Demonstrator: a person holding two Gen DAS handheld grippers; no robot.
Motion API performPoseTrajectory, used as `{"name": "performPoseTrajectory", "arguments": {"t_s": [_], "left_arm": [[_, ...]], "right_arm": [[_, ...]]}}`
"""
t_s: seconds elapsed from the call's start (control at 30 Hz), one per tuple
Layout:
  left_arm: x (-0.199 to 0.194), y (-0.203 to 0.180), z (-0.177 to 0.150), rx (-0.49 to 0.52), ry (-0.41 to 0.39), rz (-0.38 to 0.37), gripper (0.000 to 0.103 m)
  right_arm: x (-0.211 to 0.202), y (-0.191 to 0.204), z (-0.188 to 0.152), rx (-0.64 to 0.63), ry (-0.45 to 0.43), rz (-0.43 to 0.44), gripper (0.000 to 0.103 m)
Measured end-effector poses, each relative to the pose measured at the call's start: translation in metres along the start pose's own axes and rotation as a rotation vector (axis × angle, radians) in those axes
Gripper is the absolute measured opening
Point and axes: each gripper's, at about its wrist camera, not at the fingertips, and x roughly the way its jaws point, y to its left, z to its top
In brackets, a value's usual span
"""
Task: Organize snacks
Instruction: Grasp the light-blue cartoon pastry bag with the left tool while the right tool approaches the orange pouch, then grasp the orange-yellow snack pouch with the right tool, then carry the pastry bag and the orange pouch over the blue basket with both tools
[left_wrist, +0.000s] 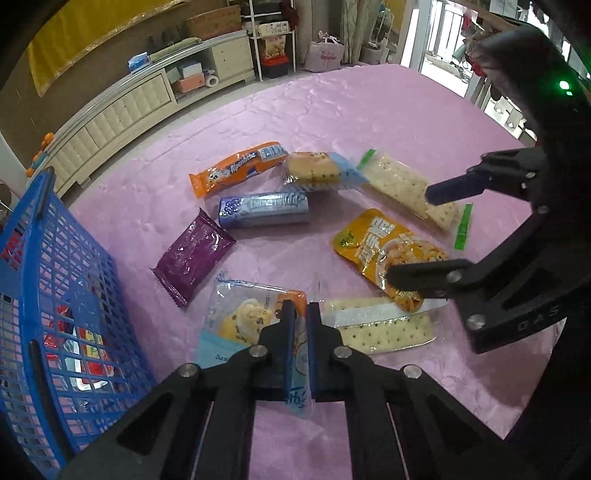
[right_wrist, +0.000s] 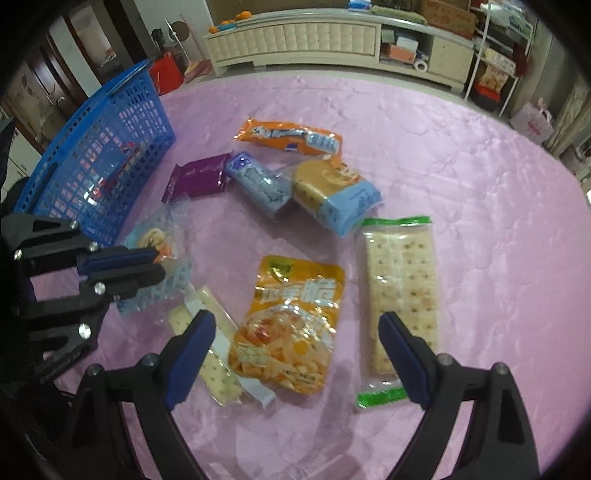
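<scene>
Blue basket (left_wrist: 55, 280) stands at the far left of the left gripper (left_wrist: 300, 317), with red-and-white packets visible through its mesh wall. The left gripper is clenched on the clear bread packet (left_wrist: 243, 317); its blue pads pinch the wrapper's edge.

Ahead and left of that claw lies the purple packet (left_wrist: 194, 254), beyond it the blue-grey roll (left_wrist: 264, 208), and further on the orange packet (left_wrist: 236, 168). Beside the orange packet sits a second bread packet (left_wrist: 317, 171), touching the blue-grey roll's far end.

Just right of the left claw lies the white-banded cracker pack (left_wrist: 380, 326), its upper corner under the yellow pouch (right_wrist: 291, 321).

The right gripper (right_wrist: 295, 347) is released, fingers spread wide. It hovers over the yellow pouch, which lies between the two fingers. The green-ended cracker pack (right_wrist: 402, 284) lies beneath the right finger (right_wrist: 404, 354). Whether that finger touches it cannot be told.

All items rest on a pink tablecloth (right_wrist: 498, 258).
</scene>
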Motion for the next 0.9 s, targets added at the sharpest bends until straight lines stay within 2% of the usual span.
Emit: {"name": "performPoseTrajectory", "arguments": {"t_s": [0.13,0.27,0.37,0.43,0.47,0.5,0.53,0.63,0.73,0.9], "left_arm": [[0.003,0.001,0.001,-0.009,-0.001,-0.011,0.005],[0.007,0.002,-0.001,-0.016,-0.003,-0.027,0.005],[0.008,0.002,-0.001,-0.014,-0.005,-0.028,0.005],[0.007,0.003,-0.002,-0.018,-0.011,-0.030,0.005],[0.006,0.003,-0.002,-0.022,-0.015,-0.029,0.005],[0.005,0.004,-0.002,-0.026,-0.018,-0.030,0.005],[0.003,0.005,-0.003,-0.031,-0.022,-0.029,0.005],[-0.005,0.008,-0.004,-0.043,-0.039,-0.025,0.004],[-0.016,0.009,-0.005,-0.050,-0.059,-0.016,0.004],[-0.039,0.006,-0.005,-0.054,-0.102,0.006,0.003]], "right_arm": [[0.015,0.004,0.006,-0.003,0.052,-0.007,0.091],[0.034,0.003,0.012,0.043,0.110,0.011,0.077],[0.039,0.007,0.015,0.017,0.111,-0.026,0.070],[0.039,0.012,0.015,-0.027,0.116,-0.064,0.051],[0.038,0.014,0.015,-0.044,0.110,-0.064,0.050],[0.038,0.014,0.014,-0.043,0.110,-0.048,0.043],[0.037,0.014,0.013,-0.047,0.108,-0.040,0.030],[0.031,0.013,0.009,-0.047,0.094,-0.009,0.019],[0.018,0.017,0.005,-0.056,0.067,-0.014,0.014],[-0.012,0.028,0.001,-0.091,0.017,-0.023,0.014]]}}
